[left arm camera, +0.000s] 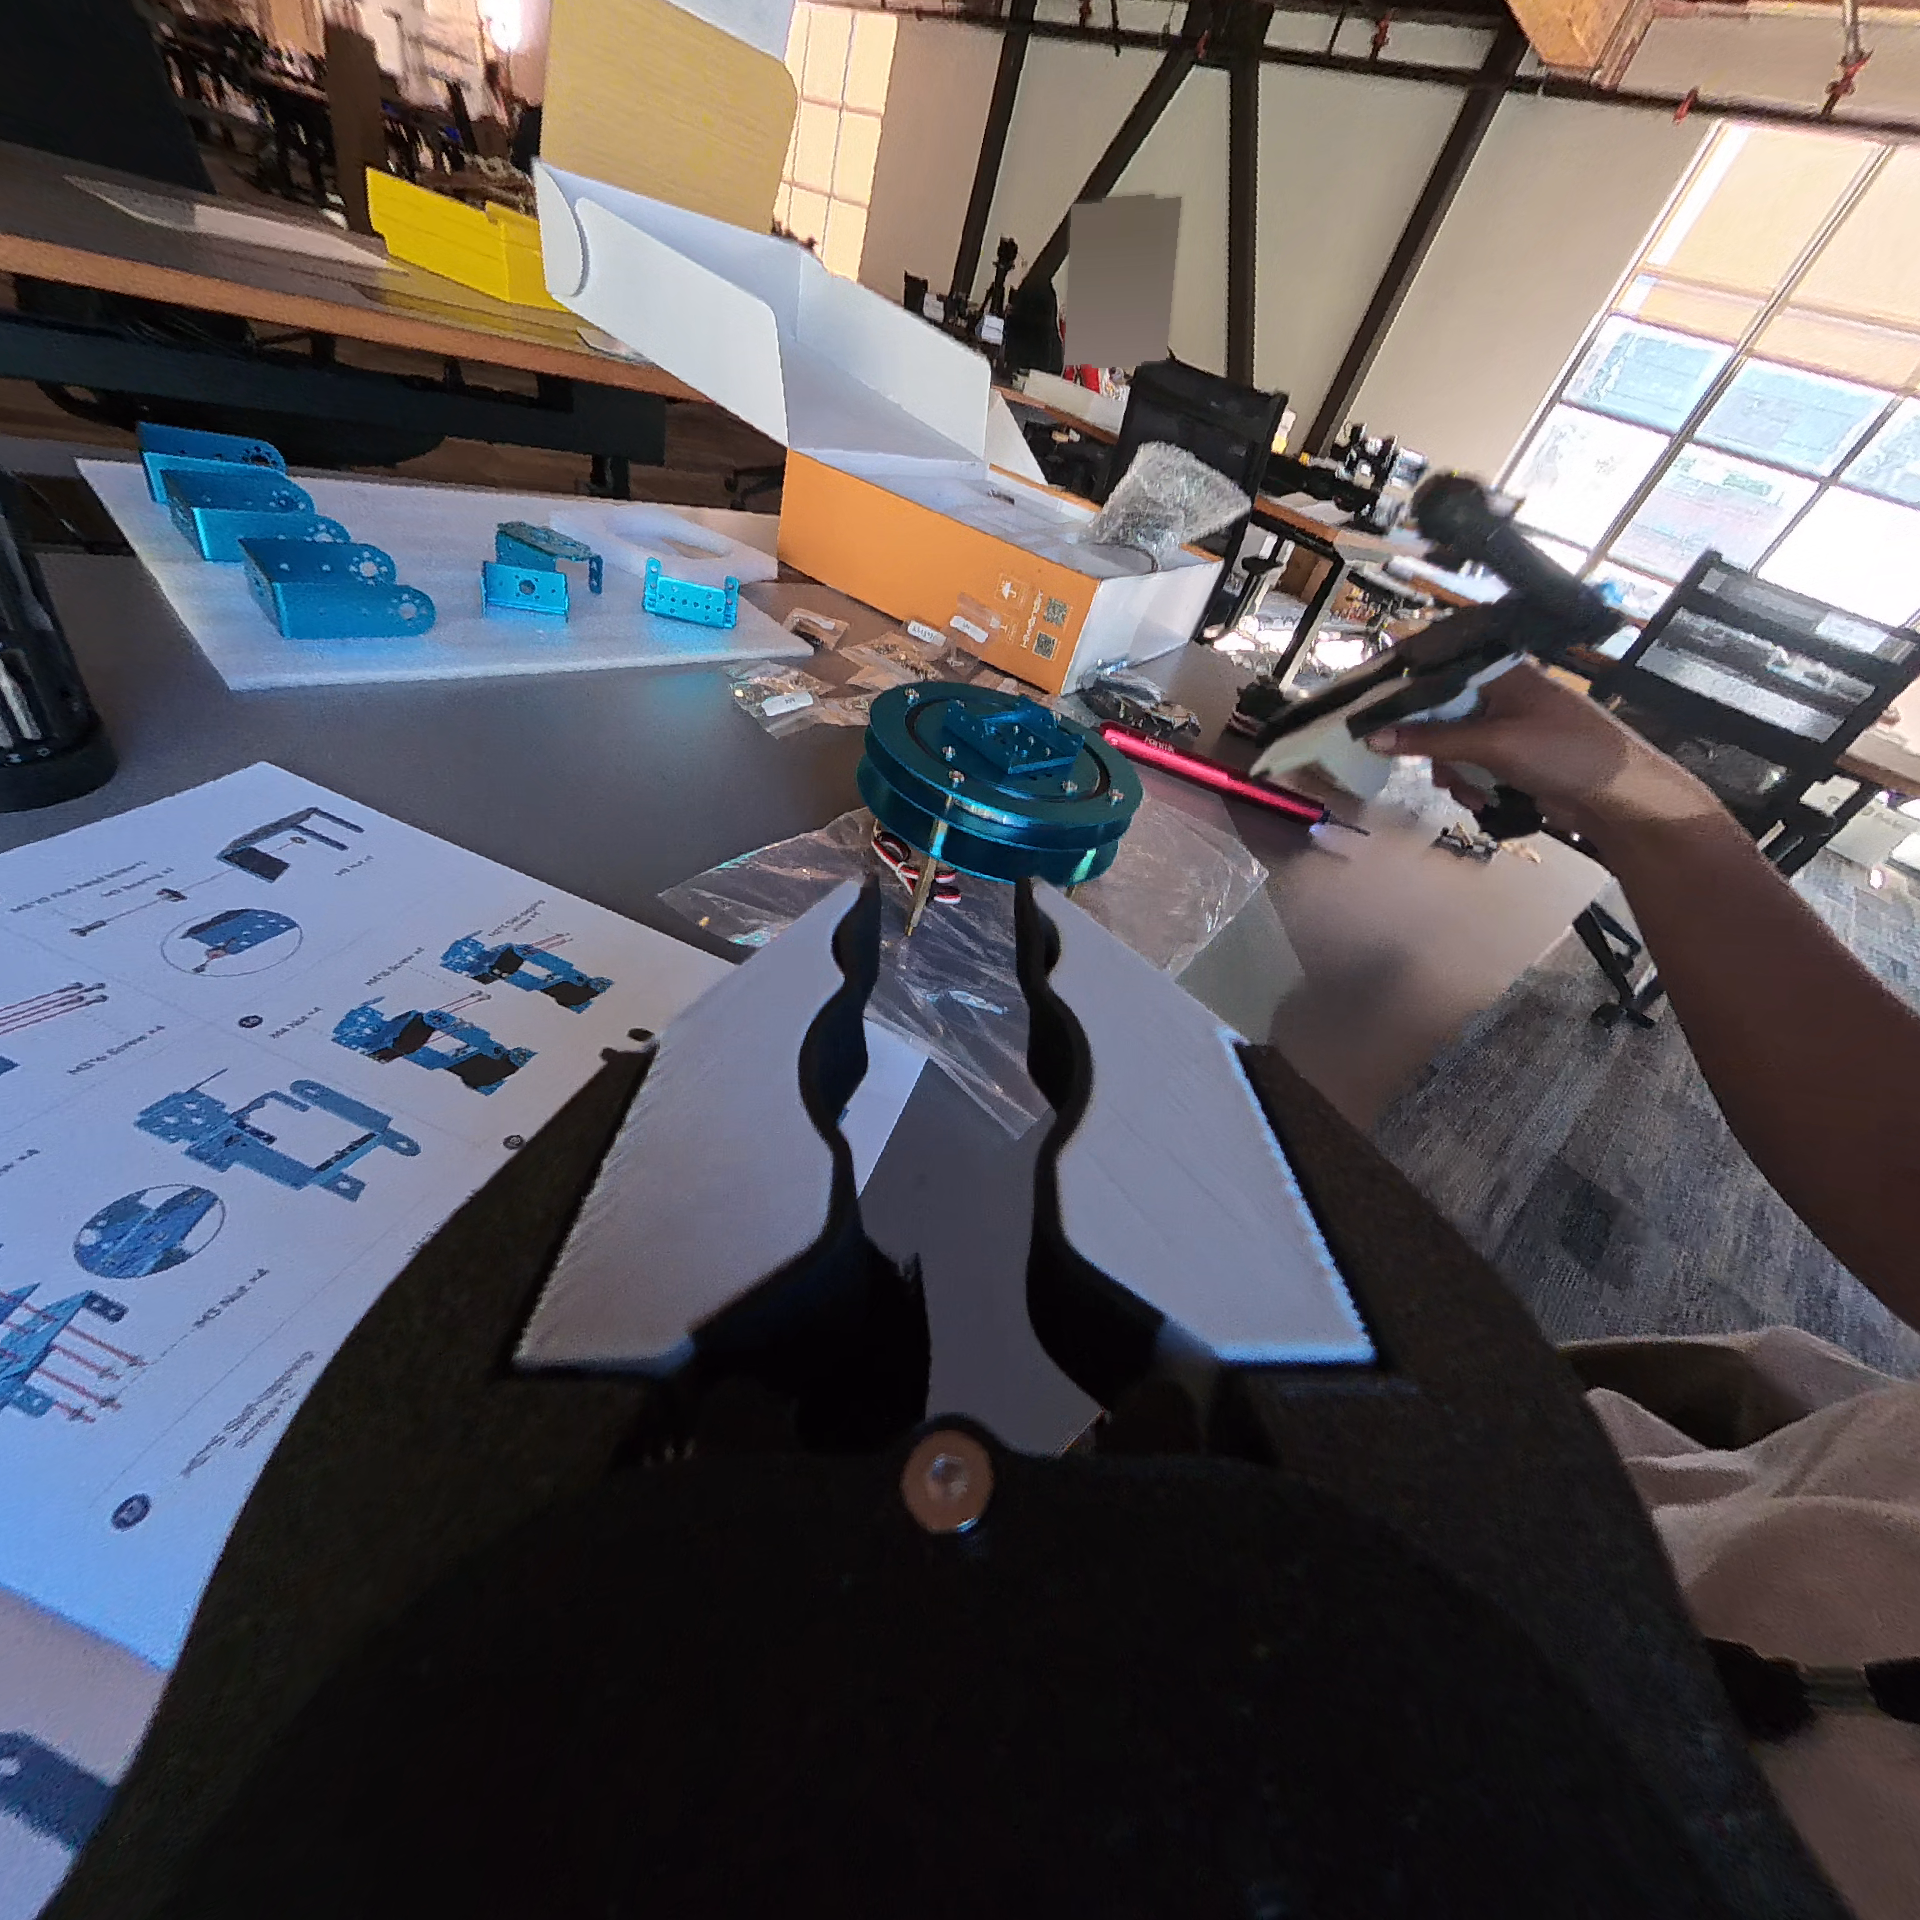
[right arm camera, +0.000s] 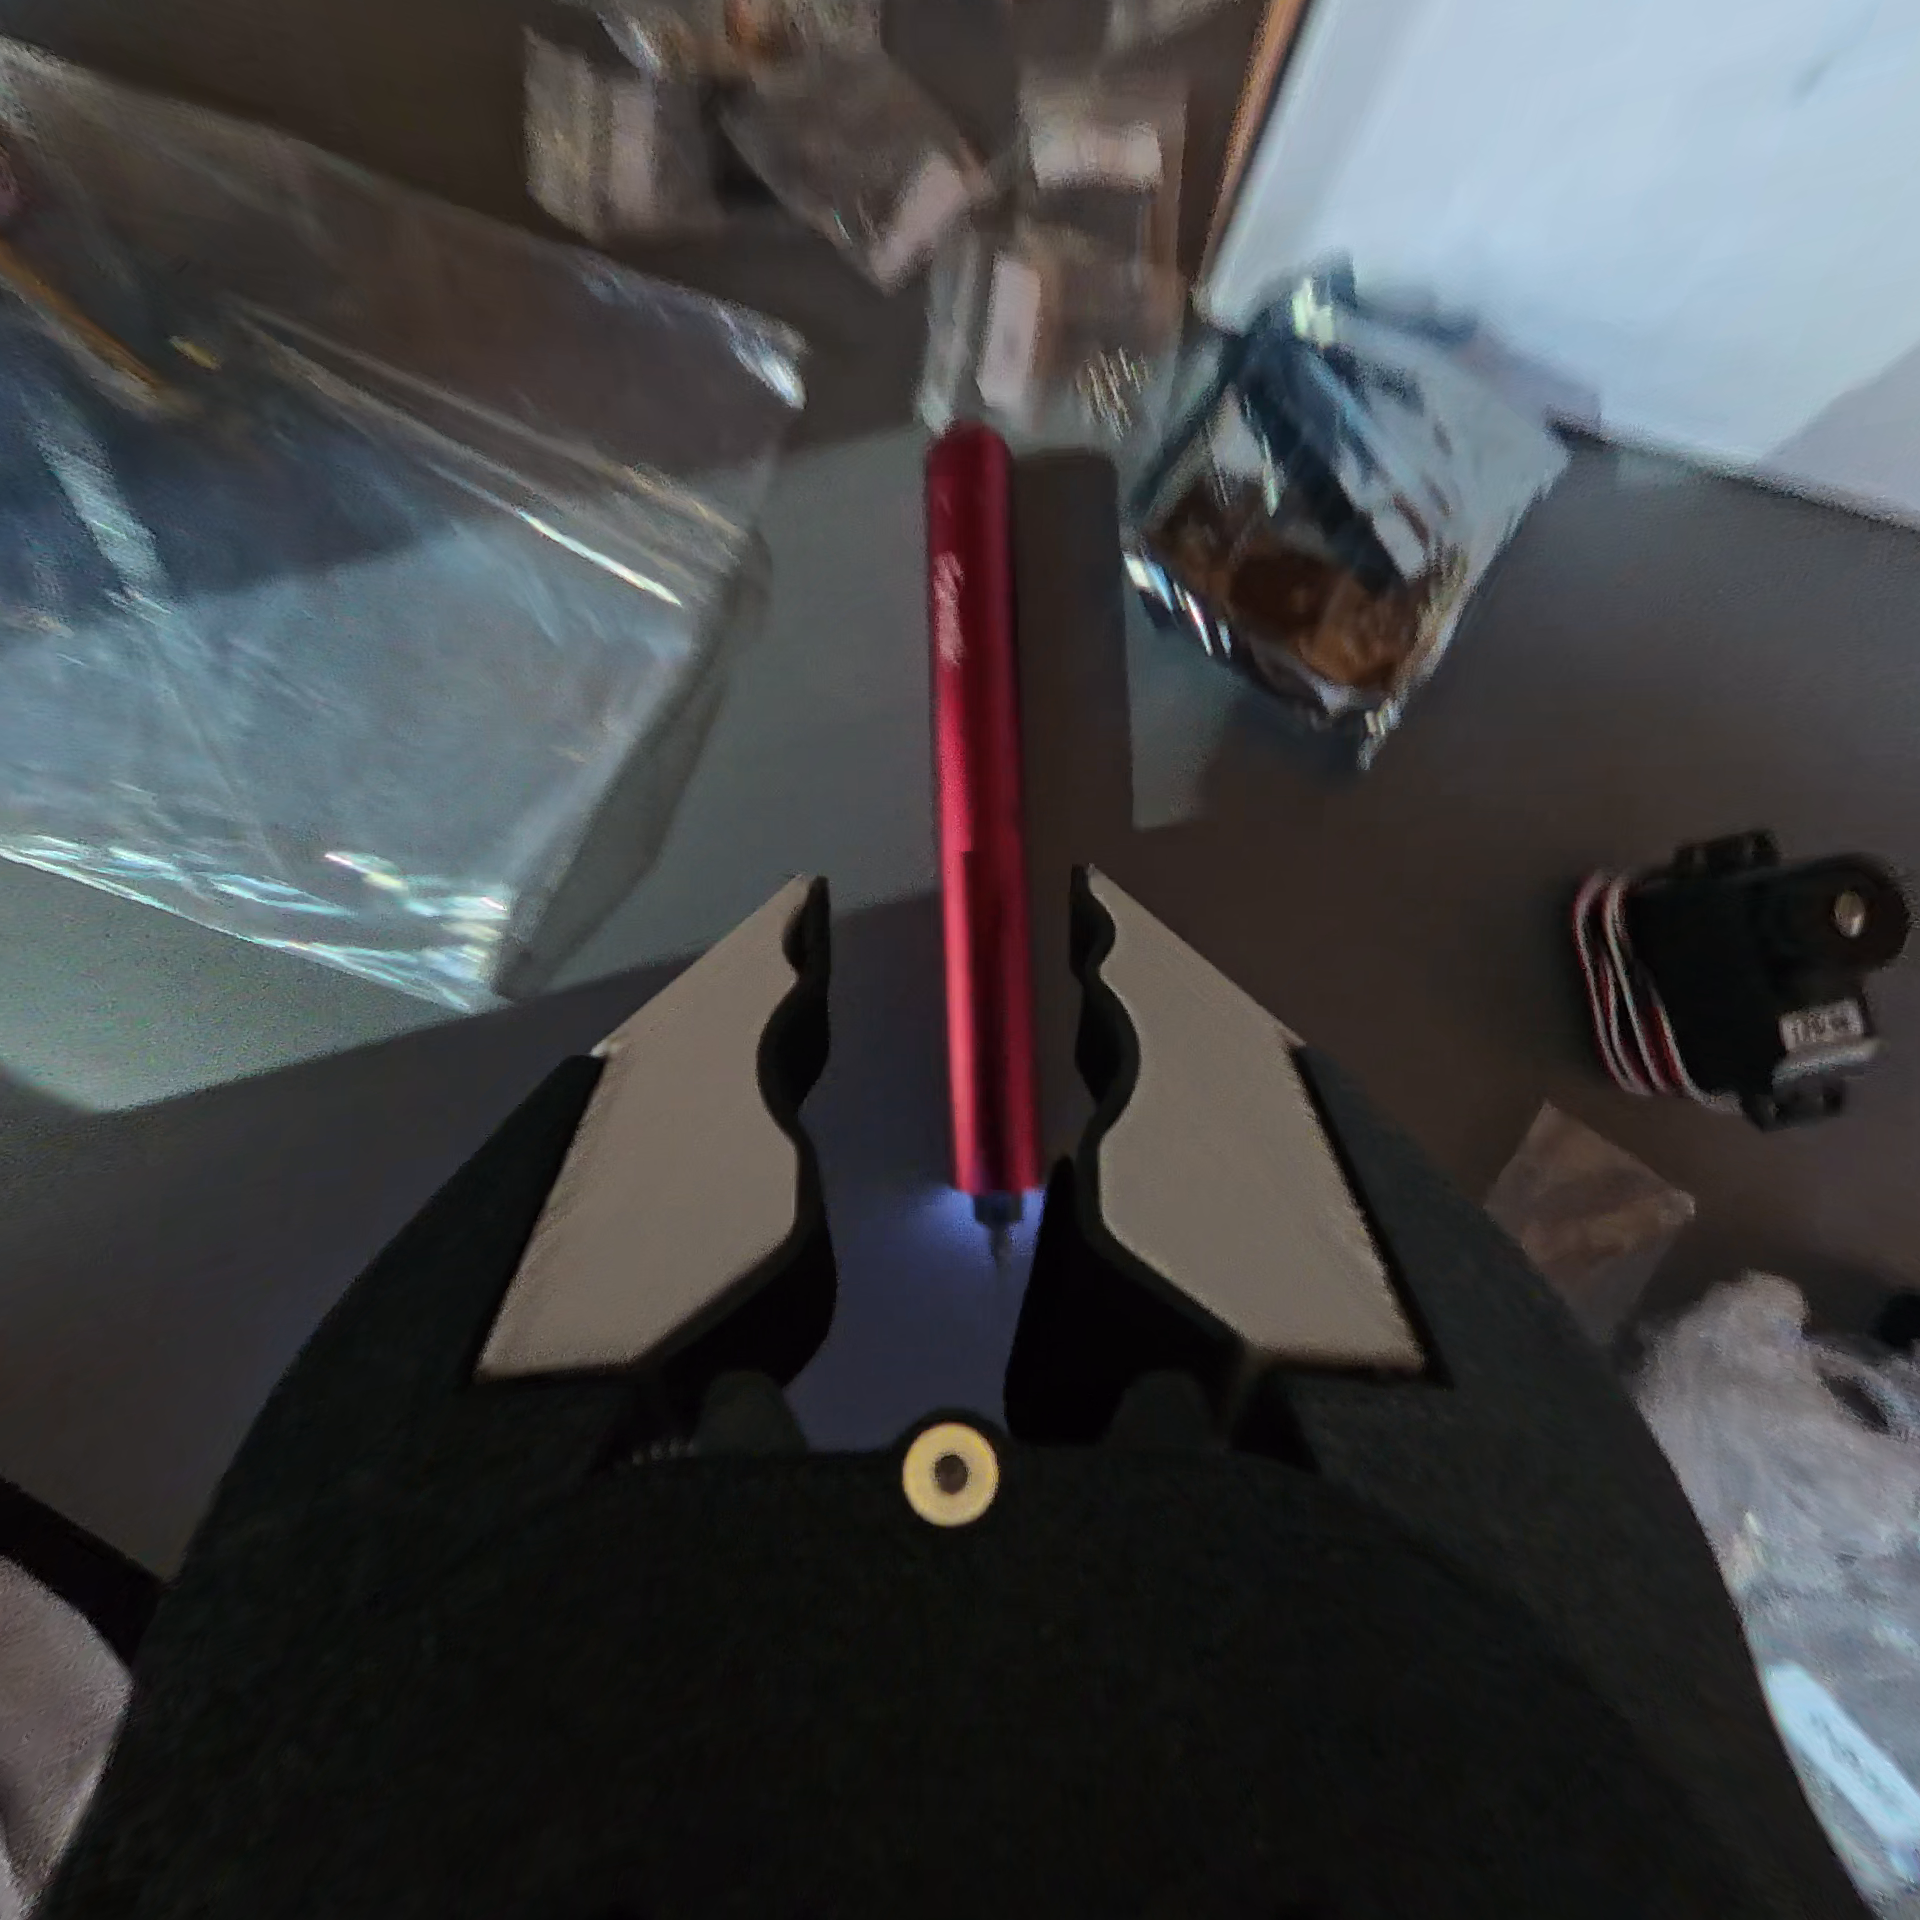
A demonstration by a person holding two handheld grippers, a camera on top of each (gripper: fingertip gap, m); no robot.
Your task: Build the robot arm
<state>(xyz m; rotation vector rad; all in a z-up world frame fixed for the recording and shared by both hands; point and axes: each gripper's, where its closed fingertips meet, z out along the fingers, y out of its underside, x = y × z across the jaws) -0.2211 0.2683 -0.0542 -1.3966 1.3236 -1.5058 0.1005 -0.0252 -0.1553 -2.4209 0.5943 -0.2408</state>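
My left gripper (left arm camera: pixel 945 906) is open and empty. It points at a blue round base (left arm camera: pixel 997 790) with a small blue bracket on top. The base stands on brass posts on a clear plastic bag (left arm camera: pixel 956 966), just past the fingertips and apart from them. My right gripper (right arm camera: pixel 948 888) is open, its jaws on either side of a red pen-shaped screwdriver (right arm camera: pixel 977 727) lying on the grey table, with gaps on both sides. The screwdriver's lit tip points back toward the gripper body. The right gripper (left arm camera: pixel 1340 743), held by a hand, also shows in the left wrist view, over the screwdriver (left arm camera: pixel 1205 774).
A printed instruction sheet (left arm camera: pixel 260 1091) lies at the left. A white foam sheet (left arm camera: pixel 436 644) carries several blue brackets. An open orange-and-white box (left arm camera: pixel 935 561) stands behind. Small parts bags (left arm camera: pixel 831 681) are nearby. A black servo (right arm camera: pixel 1745 977) and a parts bag (right arm camera: pixel 1320 561) lie right of the screwdriver. Left tips to right tips: about 45 centimeters.
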